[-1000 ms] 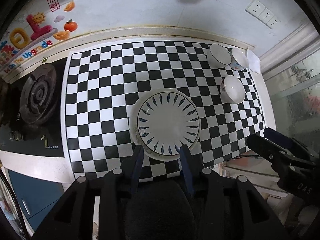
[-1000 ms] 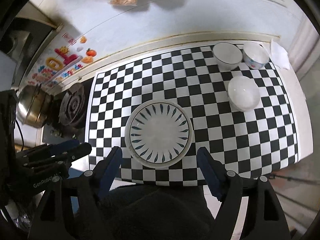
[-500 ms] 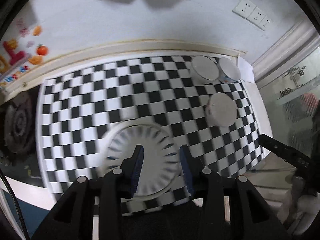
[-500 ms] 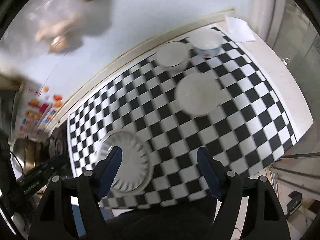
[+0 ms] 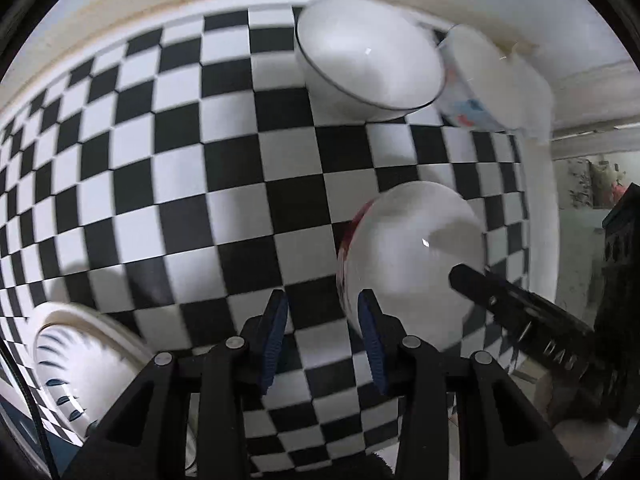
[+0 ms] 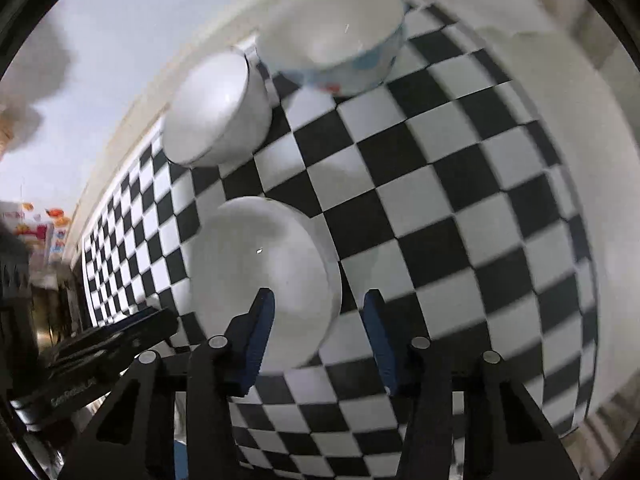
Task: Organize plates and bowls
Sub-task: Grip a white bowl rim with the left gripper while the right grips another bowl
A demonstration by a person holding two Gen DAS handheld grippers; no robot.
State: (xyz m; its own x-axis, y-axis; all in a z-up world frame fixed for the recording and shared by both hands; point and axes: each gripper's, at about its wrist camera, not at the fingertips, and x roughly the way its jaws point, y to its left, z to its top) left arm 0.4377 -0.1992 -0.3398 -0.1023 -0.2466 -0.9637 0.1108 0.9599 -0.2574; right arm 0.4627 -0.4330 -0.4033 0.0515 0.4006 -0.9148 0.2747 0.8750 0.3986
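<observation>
Three white bowls stand on the checkered mat [image 5: 200,200]. The nearest bowl [image 5: 416,256], with red marks on its side, sits just right of my open left gripper [image 5: 322,312]. In the right wrist view the same bowl [image 6: 260,276] lies at the left finger of my open right gripper [image 6: 318,312]. The black-rimmed bowl [image 5: 364,64] [image 6: 216,112] and the blue-patterned bowl [image 5: 492,80] [image 6: 332,36] stand farther back by the wall. The blue-petal plate [image 5: 76,372] lies at the lower left in the left wrist view. Both grippers are empty.
The right gripper's arm [image 5: 540,320] crosses the left wrist view at the right. The left gripper's body [image 6: 100,348] shows at the lower left in the right wrist view. The counter's right edge [image 5: 540,220] and the back wall [image 5: 120,12] bound the mat.
Both grippers have moved down and to the right, from above the plate to close beside the nearest bowl. The right gripper's fingers have narrowed. The view is motion-blurred.
</observation>
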